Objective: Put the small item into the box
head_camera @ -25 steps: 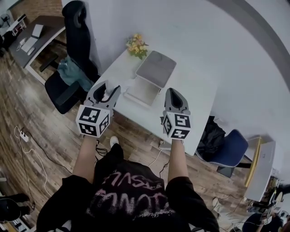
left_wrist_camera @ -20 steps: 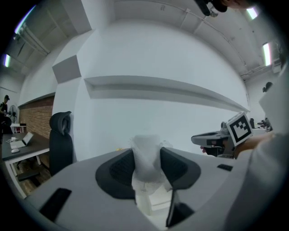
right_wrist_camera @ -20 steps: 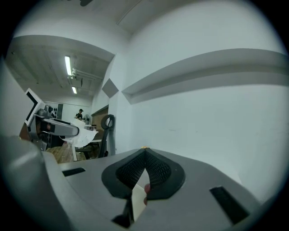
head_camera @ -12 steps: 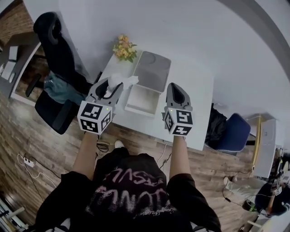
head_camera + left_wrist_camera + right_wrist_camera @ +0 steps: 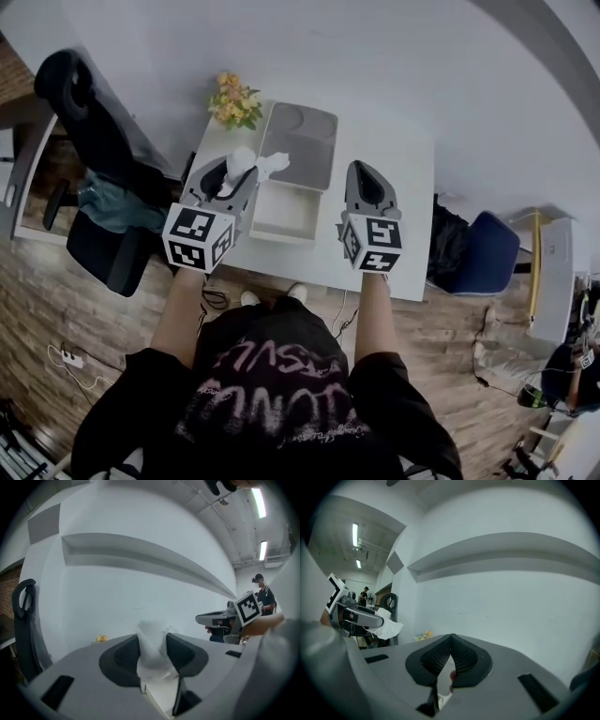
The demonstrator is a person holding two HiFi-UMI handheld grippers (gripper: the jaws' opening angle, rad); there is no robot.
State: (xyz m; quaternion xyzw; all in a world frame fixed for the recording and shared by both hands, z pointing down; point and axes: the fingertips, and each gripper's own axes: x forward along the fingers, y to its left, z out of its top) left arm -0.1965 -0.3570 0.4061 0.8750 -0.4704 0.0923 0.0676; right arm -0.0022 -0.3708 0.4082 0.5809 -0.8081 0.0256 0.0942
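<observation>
My left gripper (image 5: pixel 235 170) is clamped on a crumpled white tissue (image 5: pixel 152 651). It holds the tissue at upper centre of the head view, just left of the open grey box (image 5: pixel 281 214) on the white table (image 5: pixel 403 178). My right gripper (image 5: pixel 367 176) is closed, tips touching, gripping nothing.

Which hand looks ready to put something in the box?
Left. The left gripper has a white tissue in its jaws, close by the open box; the right gripper has its jaws shut, with nothing visibly held.
</observation>
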